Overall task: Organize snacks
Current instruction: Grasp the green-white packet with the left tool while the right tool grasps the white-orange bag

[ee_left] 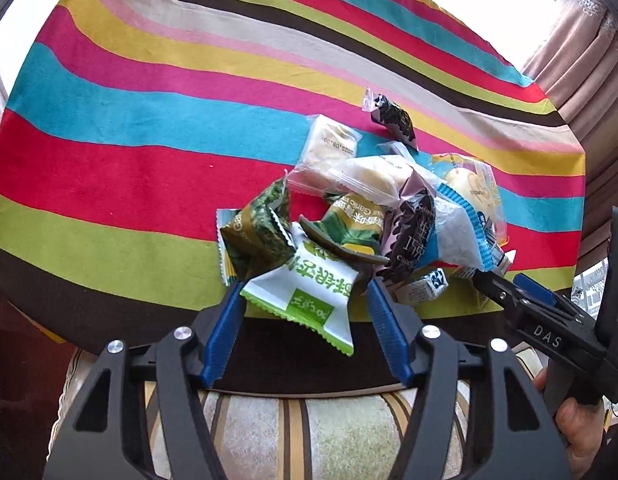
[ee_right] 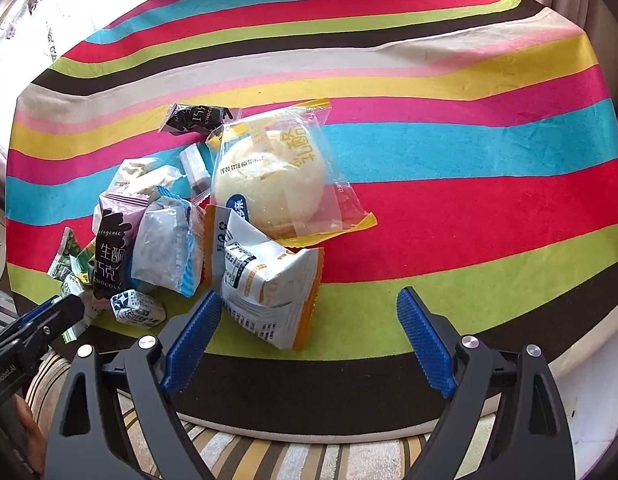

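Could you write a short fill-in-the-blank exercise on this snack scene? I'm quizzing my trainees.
1. The left hand-held gripper has a green and ____ packet between its pads.
2. The right hand-held gripper stands ____, holding nothing.
3. The snacks lie on a ____ cloth.
4. The round yellow bun sits inside a ____ wrapper.

Missing words: white; open; striped; clear
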A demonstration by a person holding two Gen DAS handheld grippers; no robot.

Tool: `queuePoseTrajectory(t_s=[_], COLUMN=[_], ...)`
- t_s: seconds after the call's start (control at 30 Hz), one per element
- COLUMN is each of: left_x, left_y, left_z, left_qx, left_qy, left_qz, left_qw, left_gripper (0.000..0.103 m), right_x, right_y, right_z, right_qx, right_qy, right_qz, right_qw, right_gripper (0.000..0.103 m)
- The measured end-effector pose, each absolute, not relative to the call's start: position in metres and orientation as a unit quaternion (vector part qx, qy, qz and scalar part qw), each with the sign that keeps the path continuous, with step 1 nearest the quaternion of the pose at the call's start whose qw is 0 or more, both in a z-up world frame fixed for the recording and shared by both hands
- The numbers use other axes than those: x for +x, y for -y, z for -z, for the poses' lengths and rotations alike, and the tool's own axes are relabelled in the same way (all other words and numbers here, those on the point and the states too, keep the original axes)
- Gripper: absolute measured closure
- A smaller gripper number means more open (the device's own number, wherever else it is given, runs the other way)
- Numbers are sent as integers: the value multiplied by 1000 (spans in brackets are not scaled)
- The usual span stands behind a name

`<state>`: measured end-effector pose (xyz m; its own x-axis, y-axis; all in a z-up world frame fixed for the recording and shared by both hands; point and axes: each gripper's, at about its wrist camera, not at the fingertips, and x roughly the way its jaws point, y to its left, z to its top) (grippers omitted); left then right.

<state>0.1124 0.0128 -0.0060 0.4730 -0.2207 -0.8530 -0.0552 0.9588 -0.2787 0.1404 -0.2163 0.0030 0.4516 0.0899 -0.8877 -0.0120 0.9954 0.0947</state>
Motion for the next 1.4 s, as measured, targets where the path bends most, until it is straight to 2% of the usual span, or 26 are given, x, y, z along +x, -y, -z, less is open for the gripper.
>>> queuePoseTrajectory(t_s=[0.1,0.3,0.5,0.53,0.6,0.77,1.07,1.4], left_x=[116,119,124,124,123,117,102,87], left_y=[-9,-3,-2,-2,-2,-5,-4,-4], left_z=[12,14,15,15,15,9,5,4], left_qx=[-132,-124,-126,-127,-129,-135,-129,-139], left_qy=[-519,-519,-514,-513,-512,-503,-515,-529], left_qz=[61,71,77,77,76,77,64,59], left_qw=[842,843,845,845,846,850,845,835], left_gripper=[49,49,52,57,58,60,62,62], right_x=[144,154,163,162,159,151,130,114], right_y=[215,212,208,207,203,202,208,217], right_z=[-1,4,6,6,5,0,-8,-12], right_qx=[36,36,39,38,35,31,40,51], right_qy=[-526,-527,-525,-523,-519,-513,-512,-515], right_qz=[-33,-45,-67,-70,-81,-83,-84,-85], right_qw=[849,848,848,848,850,854,854,851], right_gripper=[17,21,33,37,49,58,68,72])
